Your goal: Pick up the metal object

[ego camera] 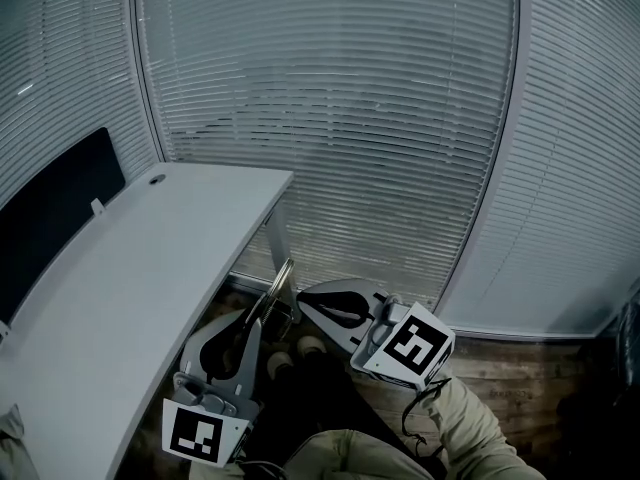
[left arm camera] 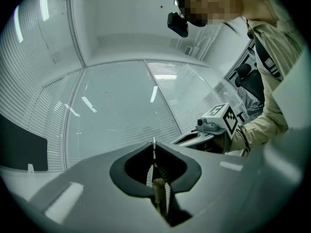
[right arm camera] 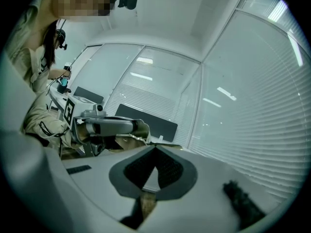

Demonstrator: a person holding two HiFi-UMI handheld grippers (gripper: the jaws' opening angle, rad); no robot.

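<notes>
The metal object (ego camera: 284,276) is a thin, bright, curved strip that sticks up past the desk's edge. My left gripper (ego camera: 270,303) is shut on it, low at the bottom left with its marker cube (ego camera: 205,430) nearest me. In the left gripper view the strip (left arm camera: 153,148) stands edge-on between the ribbed pads (left arm camera: 166,194). My right gripper (ego camera: 303,300) hangs just to the right, jaws shut with nothing in them; its cube (ego camera: 415,343) is behind it. In the right gripper view the right gripper (right arm camera: 155,147) has its pads pressed together, and the left gripper (right arm camera: 114,126) shows beyond.
A white desk (ego camera: 130,278) runs along the left with a black panel (ego camera: 50,208) behind it and a cable hole (ego camera: 157,179). Slatted blinds (ego camera: 340,118) fill the curved window. Wooden floor (ego camera: 520,368) lies below. A seated person (right arm camera: 46,57) is far left.
</notes>
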